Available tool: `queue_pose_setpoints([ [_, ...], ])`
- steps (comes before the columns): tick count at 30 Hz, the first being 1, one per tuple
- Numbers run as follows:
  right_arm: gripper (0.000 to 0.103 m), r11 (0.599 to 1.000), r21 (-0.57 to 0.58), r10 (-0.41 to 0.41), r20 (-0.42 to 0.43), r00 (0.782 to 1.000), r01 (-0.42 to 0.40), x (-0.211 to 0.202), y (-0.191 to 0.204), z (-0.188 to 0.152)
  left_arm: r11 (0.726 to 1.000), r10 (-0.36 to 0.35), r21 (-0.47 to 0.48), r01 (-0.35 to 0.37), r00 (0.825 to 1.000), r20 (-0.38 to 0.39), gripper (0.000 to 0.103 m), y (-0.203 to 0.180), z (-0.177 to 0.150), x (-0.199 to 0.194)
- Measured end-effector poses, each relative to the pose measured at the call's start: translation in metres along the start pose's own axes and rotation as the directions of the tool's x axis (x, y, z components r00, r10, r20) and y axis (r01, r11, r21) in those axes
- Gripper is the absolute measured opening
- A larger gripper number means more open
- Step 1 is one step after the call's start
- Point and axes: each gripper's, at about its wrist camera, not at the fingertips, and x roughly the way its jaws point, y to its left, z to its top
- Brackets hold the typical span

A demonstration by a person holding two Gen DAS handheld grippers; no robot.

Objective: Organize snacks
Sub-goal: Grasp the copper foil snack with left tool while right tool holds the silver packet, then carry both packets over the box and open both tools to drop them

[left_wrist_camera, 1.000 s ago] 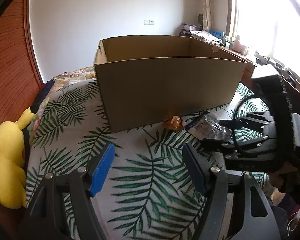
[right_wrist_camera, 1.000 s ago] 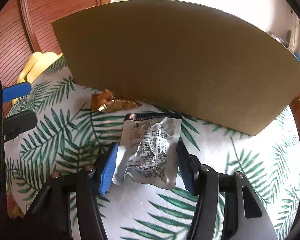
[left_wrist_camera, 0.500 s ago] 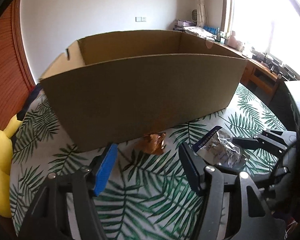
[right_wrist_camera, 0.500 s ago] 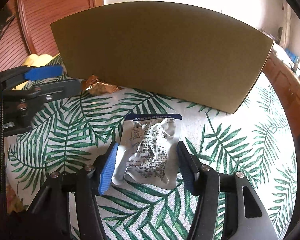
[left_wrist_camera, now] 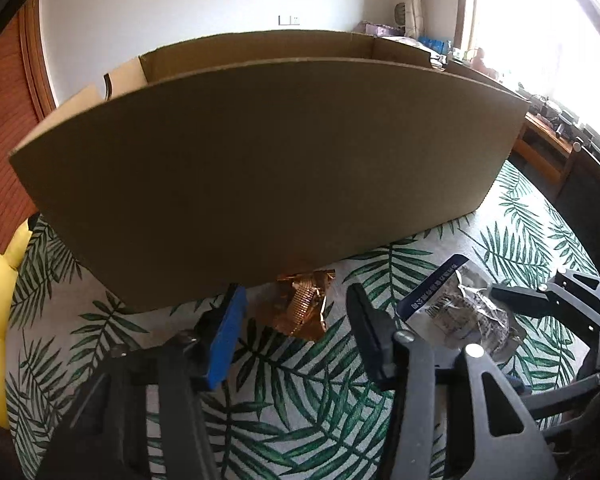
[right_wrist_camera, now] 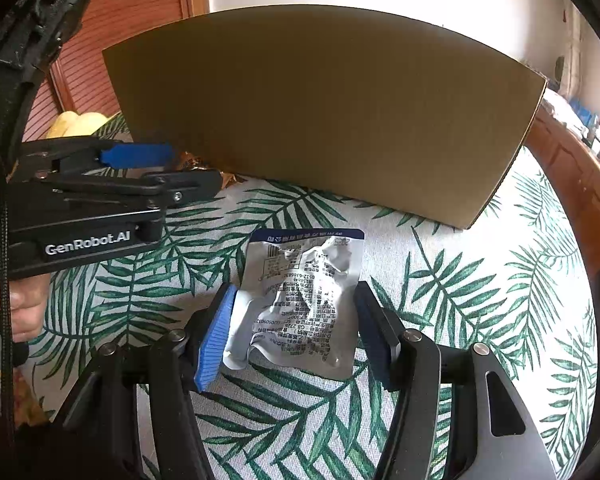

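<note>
Left wrist view: the left claw [left_wrist_camera: 296, 320] straddles the crinkled gold foil snack wrapper [left_wrist_camera: 302, 310]; its jaws are closing, pads not yet touching the foil.
Wrapper location: on the palm-leaf printed cloth [left_wrist_camera: 140, 320], tight against the near wall of the large brown cardboard box [left_wrist_camera: 260, 168].
Right wrist view: the right claw [right_wrist_camera: 292, 332] stands at middle width around the flat silver foil snack pouch with a blue top band [right_wrist_camera: 304, 296]; the blue pads sit at its side edges, contact uncertain.
Pouch location: flat on the cloth, well short of the box.
Step advice: close squarely on the wrapper body; foil crushes easily.
Edges: the box wall blocks forward travel; each snack must probably rise over its rim.
Open room: bare cloth lies right of the pouch; the claws are close, so lift separately.
</note>
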Motion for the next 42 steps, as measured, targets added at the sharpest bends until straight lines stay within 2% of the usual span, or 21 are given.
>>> queue_pose_setpoints([
  [1,0.060,1.000,-0.003,-0.001,0.000,1.000,0.001,0.000,0.001,0.000,1.000,-0.003,-0.005,0.003,1.000,-0.002,0.035,0.000,0.000,0.001],
  [2,0.060,1.000,-0.004,-0.001,-0.001,1.000,0.001,0.001,0.001,0.000,1.000,-0.007,-0.007,0.007,1.000,-0.010,0.029,0.002,0.002,0.004],
  [5,0.061,1.000,-0.003,0.003,-0.002,1.000,-0.003,0.002,0.002,0.002,1.000,-0.015,-0.009,0.015,1.000,-0.003,0.024,0.003,-0.001,0.000],
  [21,0.062,1.000,-0.003,0.001,0.000,1.000,-0.001,0.002,0.003,0.002,0.998,-0.055,0.012,0.055,0.998,0.032,0.023,-0.002,-0.025,-0.046],
  [31,0.057,1.000,-0.007,0.018,-0.002,1.000,-0.018,-0.001,0.002,0.004,0.998,-0.050,0.026,0.048,0.997,0.056,0.024,0.000,-0.028,-0.065],
  [42,0.057,1.000,-0.013,0.016,0.063,0.998,-0.016,-0.030,-0.001,0.001,0.997,-0.072,0.017,0.071,0.992,0.104,0.024,0.007,-0.021,-0.089],
])
